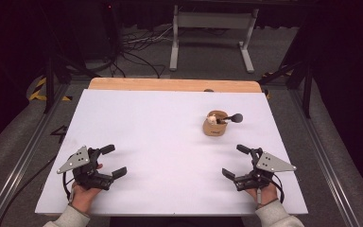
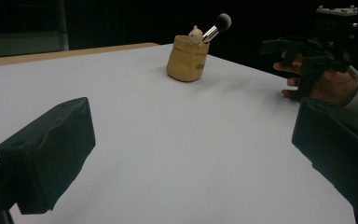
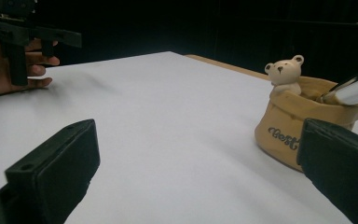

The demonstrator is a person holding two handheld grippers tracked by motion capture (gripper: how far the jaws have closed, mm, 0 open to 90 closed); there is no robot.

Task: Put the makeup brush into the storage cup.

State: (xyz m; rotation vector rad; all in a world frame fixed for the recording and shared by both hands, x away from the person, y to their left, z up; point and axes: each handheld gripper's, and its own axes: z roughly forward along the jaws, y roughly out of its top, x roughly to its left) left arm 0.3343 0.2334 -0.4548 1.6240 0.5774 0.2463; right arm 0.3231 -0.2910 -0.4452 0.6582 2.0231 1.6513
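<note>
Both the left gripper (image 1: 112, 161) and right gripper (image 1: 237, 161) rest wide open, holding nothing. Just ahead of the right gripper stands a tan sack-shaped pot (image 1: 214, 128) with a makeup brush (image 1: 232, 118) leaning inside (probably light, slick-handled): pinch its metal ferrule (image 3: 347, 92).

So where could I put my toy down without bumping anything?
Almost anywhere on the white table. The widest bare patch runs from the left gripper up to the far wooden edge. The gap between the two grippers is bare too. It's crowded only around the tan pot, ahead of the right gripper.
</note>
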